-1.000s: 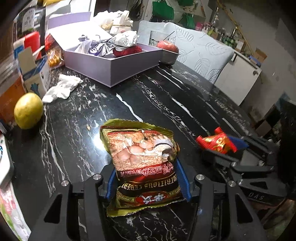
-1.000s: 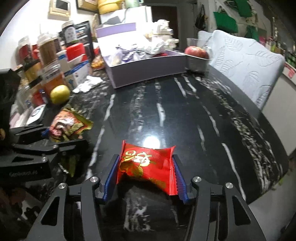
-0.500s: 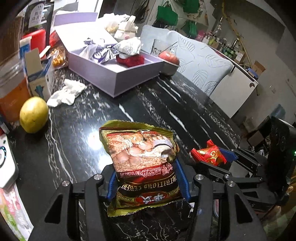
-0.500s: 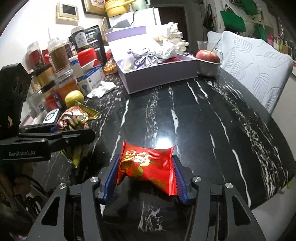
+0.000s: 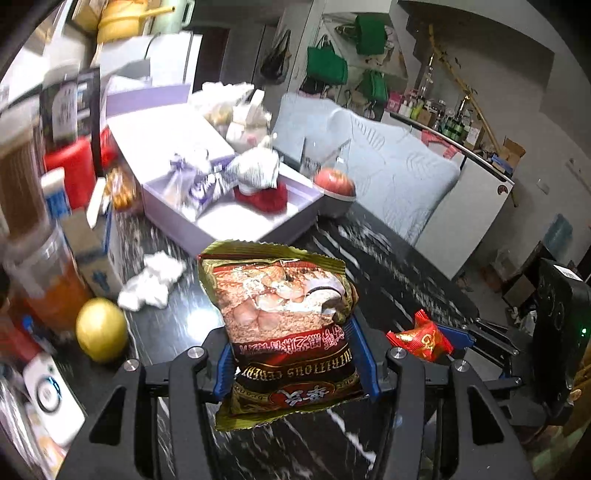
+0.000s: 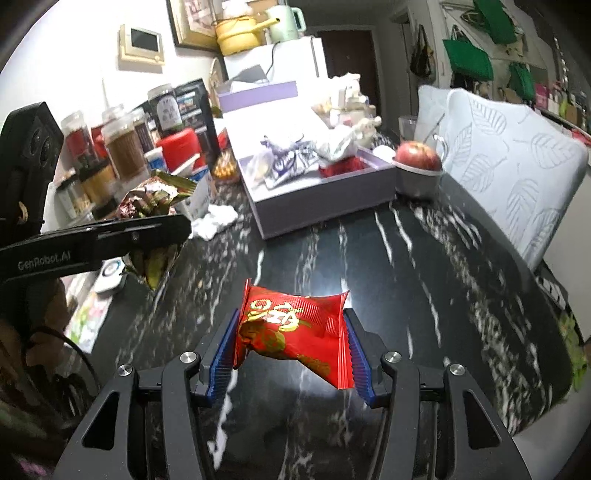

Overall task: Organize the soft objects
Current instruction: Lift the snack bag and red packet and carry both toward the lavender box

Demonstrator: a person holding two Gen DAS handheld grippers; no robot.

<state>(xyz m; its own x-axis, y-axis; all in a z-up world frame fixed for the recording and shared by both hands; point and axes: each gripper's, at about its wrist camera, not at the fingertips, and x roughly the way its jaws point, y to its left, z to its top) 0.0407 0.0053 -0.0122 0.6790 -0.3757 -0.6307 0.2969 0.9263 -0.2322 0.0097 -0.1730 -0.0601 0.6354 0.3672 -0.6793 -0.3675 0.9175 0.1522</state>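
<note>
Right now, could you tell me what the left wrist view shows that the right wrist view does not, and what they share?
Only the left wrist view shows the yellow fruit beside the crumpled tissue.

Only the right wrist view shows the wall panel and yellow pot.

Both show the left gripper shut on the cereal bag, the right gripper shut on the red packet, the purple box and the apple.

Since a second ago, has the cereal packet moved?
Yes. The cereal packet, clamped in the left hand-held gripper, has risen off the black table, nearer the purple box.
</note>
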